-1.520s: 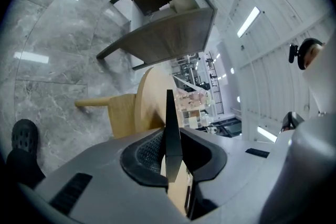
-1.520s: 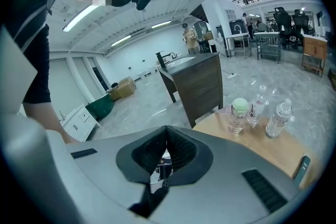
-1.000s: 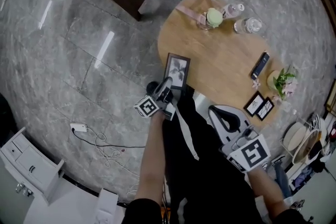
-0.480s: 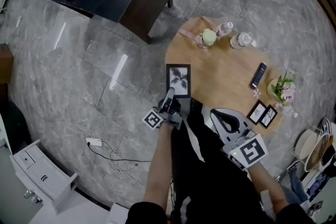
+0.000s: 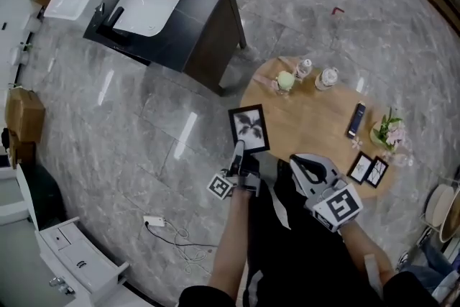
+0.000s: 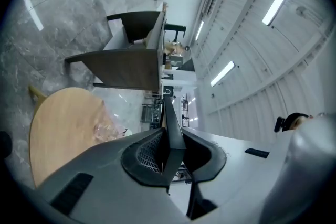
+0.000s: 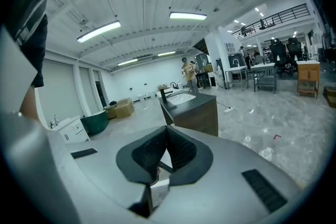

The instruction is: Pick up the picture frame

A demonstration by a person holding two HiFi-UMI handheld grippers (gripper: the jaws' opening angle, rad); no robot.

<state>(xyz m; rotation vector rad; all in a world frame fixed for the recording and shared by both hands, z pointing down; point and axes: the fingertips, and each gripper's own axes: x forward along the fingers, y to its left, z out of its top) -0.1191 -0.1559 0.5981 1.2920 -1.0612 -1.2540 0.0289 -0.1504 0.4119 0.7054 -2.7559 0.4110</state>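
Picture frame (image 5: 249, 128), flat black rectangle, pinched in left tongs (image 5: 238, 149).

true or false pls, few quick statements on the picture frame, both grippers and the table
1. The left gripper is clamped on the black rectangular picture frame. True.
2. The right gripper holds the slim black rectangular device. False: it holds nothing; the device lies on the round wooden table.
3. Two small black frames sit near the table's edge. True.
4. The white basin is set into the wooden table. False: it sits in the dark cabinet.
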